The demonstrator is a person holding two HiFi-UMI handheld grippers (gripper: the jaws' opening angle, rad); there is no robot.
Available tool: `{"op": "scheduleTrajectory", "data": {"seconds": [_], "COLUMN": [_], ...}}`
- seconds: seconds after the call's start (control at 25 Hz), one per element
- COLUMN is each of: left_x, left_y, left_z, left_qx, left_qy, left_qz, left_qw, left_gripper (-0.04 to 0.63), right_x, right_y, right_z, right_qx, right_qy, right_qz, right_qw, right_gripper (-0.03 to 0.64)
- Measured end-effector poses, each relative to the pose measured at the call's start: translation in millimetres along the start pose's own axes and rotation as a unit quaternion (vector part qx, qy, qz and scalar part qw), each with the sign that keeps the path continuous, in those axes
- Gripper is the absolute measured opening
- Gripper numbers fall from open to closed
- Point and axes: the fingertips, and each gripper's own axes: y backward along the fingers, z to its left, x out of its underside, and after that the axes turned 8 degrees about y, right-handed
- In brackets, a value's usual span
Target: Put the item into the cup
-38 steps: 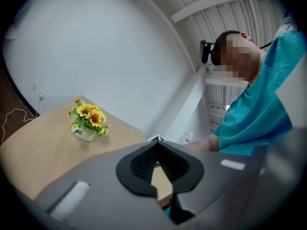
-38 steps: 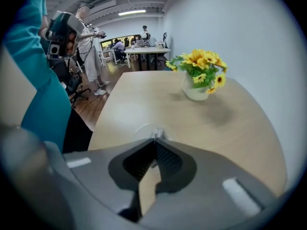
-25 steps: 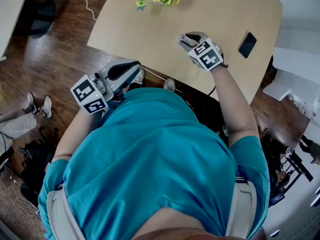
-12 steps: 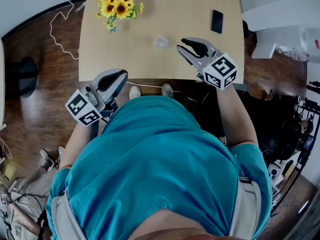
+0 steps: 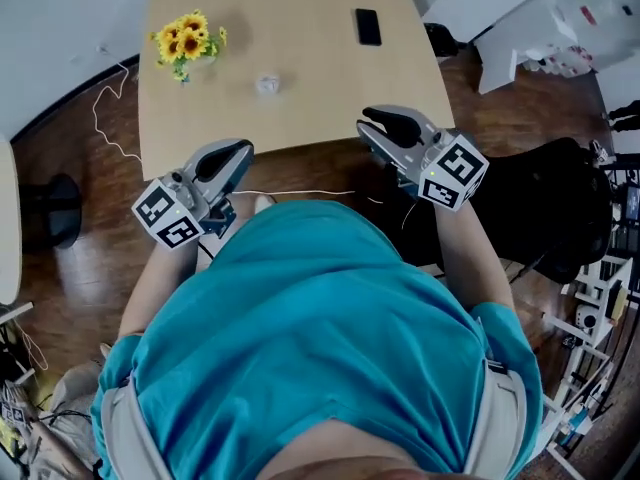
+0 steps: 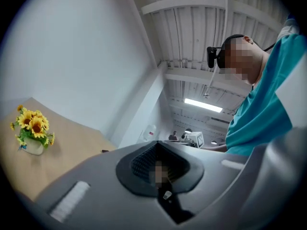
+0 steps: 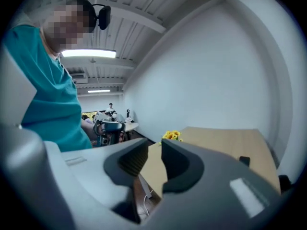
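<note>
A small pale object (image 5: pixel 267 84) lies alone on the wooden table (image 5: pixel 300 108); it is too small to tell whether it is the cup or the item. Both grippers hang in front of the person's chest, short of the table's near edge and well away from that object. My left gripper (image 5: pixel 238 150) (image 6: pixel 158 163) is shut, its pads meeting with nothing between them. On the right, my gripper (image 5: pixel 373 128) (image 7: pixel 154 155) has a narrow gap between its dark pads (image 7: pixel 177 164); the jaws are closing on nothing.
A bunch of sunflowers (image 5: pixel 185 40) (image 6: pixel 31 131) (image 7: pixel 171 135) stands at the table's far left. A black phone (image 5: pixel 368 26) (image 7: pixel 243 160) lies at the far right. A white cable (image 5: pixel 300 192) runs along the wooden floor below the table edge. A black chair (image 5: pixel 545 203) stands at the right.
The right gripper has come back from above the table to its near edge, and its jaws have narrowed. The head view has swung, so the table sits farther off. The left gripper stays shut.
</note>
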Motion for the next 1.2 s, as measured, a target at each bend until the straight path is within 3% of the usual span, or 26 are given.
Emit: {"op": "scheduleTrajectory", "data": {"seconds": [0.36,0.56,0.88,1.04,1.2], "left_x": [108,119,121,132,138], "left_y": [-38,-15,56,107,142], "left_z": [-163,-233,-260,-263,-257], "left_qx": [-0.056,-0.077,-0.079,-0.078,-0.080], "left_qy": [0.006,-0.034,-0.056,-0.064,-0.069], "left_qz": [-0.018,-0.018,-0.039,-0.020,-0.003], "left_qw": [0.9983,0.9963,0.9945,0.9947,0.9944], "left_gripper": [0.002,0.002,0.002,0.002,0.002], "right_x": [39,42,25,27,28], "right_y": [182,220,225,205,178], "right_z": [77,122,202,234,259], "right_qx": [-0.045,-0.071,-0.058,-0.011,0.001], "right_qy": [-0.039,-0.072,-0.079,-0.072,-0.082], "right_qz": [-0.054,-0.082,-0.095,-0.078,-0.077], "right_qw": [0.997,0.992,0.991,0.994,0.994], "right_gripper": [0.051,0.041,0.030,0.002,0.000]}}
